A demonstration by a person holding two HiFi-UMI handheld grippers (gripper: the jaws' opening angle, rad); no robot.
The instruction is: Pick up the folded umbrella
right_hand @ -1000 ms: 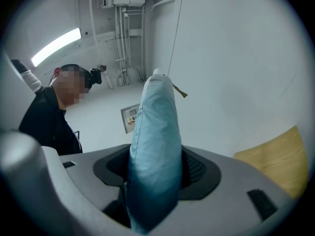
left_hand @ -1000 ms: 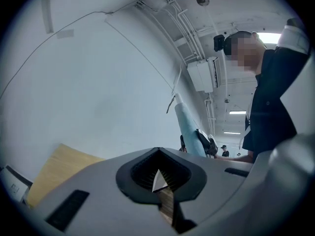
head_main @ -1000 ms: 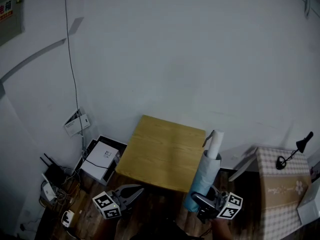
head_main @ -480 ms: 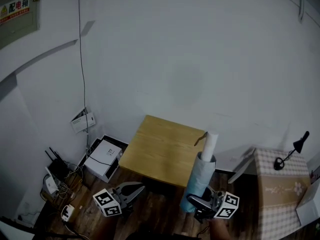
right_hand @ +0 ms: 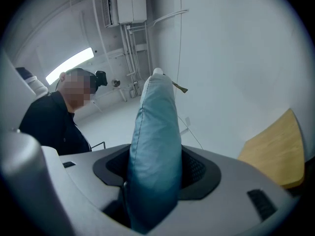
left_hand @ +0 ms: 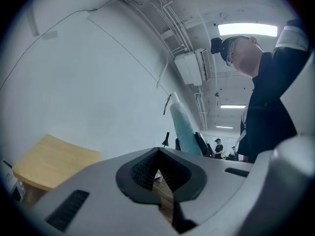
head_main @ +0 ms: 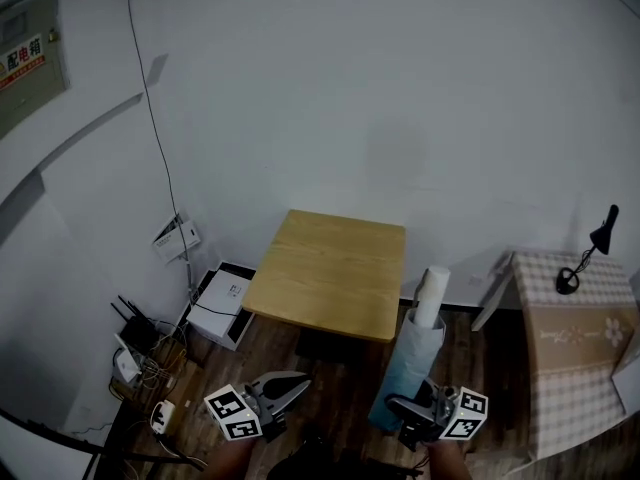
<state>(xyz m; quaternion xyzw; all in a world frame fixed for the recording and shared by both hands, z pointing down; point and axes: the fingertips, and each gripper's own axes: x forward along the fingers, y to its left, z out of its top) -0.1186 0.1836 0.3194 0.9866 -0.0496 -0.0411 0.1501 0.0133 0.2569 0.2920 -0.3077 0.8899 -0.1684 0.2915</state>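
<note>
**A:** Which step is in hand?

**B:** The pick-up looks all but done. Past the table's (head_main: 330, 268) corner, ahead of the fingers and off to their left, the umbrella (head_main: 413, 353) is hanging clear of the floor (head_main: 340, 368), which is lying below the fingers. The right gripper (head_main: 404, 408) is clamping it low on the body, fingers (right_hand: 236, 181) pressing in from both sides, so most of its length is rising above them.

**A:** And the other one?

**B:** The left gripper (head_main: 298, 379) is carrying nothing. Its fingers are sitting together, well apart from the umbrella.

**A:** What is the next move calling for?

**B:** My judgement: a steady hold. With so much weight above the fingers, it could be tipping or sliding down through them.

**A:** How is it looking?

**B:** Folded slim in pale blue-green fabric, soft and bulging slightly where the fingers are squeezing. A white cap (head_main: 431, 290) is topping the far end, with a thin dark bit sticking out beside it. I can't tell what that is.
</note>
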